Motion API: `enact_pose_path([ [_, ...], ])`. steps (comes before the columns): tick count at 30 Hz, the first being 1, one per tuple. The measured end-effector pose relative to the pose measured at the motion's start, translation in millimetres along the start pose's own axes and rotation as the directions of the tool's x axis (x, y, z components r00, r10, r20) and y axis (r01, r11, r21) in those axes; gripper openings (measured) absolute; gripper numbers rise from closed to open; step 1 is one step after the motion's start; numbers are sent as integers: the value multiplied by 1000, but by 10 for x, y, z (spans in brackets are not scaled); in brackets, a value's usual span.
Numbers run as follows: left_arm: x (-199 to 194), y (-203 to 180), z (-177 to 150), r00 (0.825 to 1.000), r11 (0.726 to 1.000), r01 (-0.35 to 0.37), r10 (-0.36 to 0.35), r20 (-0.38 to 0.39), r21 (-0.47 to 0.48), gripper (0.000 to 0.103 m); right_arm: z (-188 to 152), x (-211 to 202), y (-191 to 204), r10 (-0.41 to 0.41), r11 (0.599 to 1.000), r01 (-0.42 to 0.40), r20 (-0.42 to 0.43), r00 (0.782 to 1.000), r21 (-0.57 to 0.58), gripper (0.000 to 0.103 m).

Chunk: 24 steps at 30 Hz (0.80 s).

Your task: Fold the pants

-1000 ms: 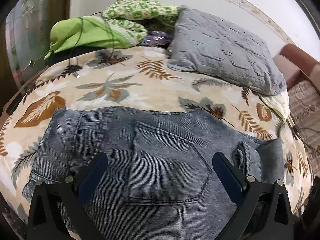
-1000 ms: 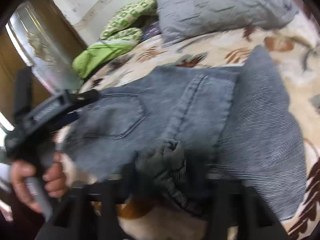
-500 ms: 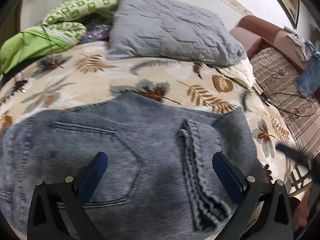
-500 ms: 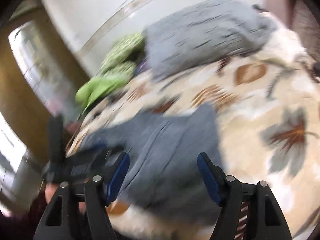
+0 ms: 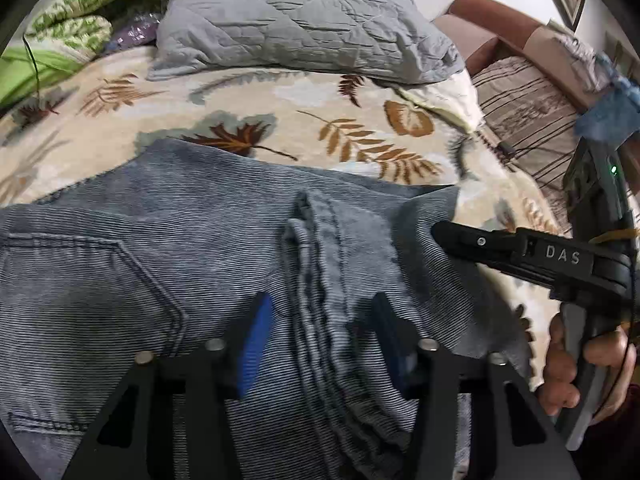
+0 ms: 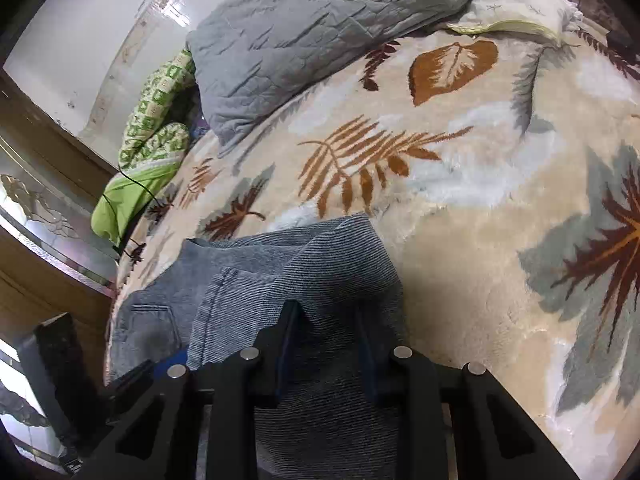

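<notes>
The pants (image 5: 168,264), grey-blue ribbed denim, are lying bunched on the leaf-patterned blanket (image 5: 280,120) near its front edge, with a back pocket showing toward the left in the left wrist view. The left gripper (image 5: 320,332) is pointing steeply down at a thick folded seam ridge of the pants; its jaws are closing, the ridge is sitting between the blue pads, and a clear gap is showing on the left pad's side. The right gripper (image 6: 326,340) is positioned over the pants' right-hand edge; its jaws are closing with a raised fold of denim between them, and whether the pads are pressing on the fabric cannot be told. A hand (image 5: 576,368) is gripping the right gripper's handle. A grey quilted pillow (image 6: 320,24) is lying at the far side of the blanket, with a green patterned cloth (image 6: 156,120) beside it.
</notes>
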<state>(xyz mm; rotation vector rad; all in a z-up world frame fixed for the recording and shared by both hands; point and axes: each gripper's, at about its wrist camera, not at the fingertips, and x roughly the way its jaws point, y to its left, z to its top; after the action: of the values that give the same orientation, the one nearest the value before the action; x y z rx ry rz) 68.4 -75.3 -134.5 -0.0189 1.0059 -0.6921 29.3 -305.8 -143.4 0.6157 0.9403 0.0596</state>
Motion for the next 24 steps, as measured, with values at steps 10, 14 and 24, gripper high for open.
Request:
enact_pose_path([
  [10,155,228,220,986,972,156,-163,-25,-175,42,-26,-108,-71,52,998,-53,39,998,31,31],
  [14,170,225,240,986,969,146,-158,-44,-197,35,-25,-83,-59,44,999,-44,38,998,23,30],
  [24,13,181,224,981,965,190,-191,9,-178,18,70,-368,-186,127,984,-147,189,974,96,31],
])
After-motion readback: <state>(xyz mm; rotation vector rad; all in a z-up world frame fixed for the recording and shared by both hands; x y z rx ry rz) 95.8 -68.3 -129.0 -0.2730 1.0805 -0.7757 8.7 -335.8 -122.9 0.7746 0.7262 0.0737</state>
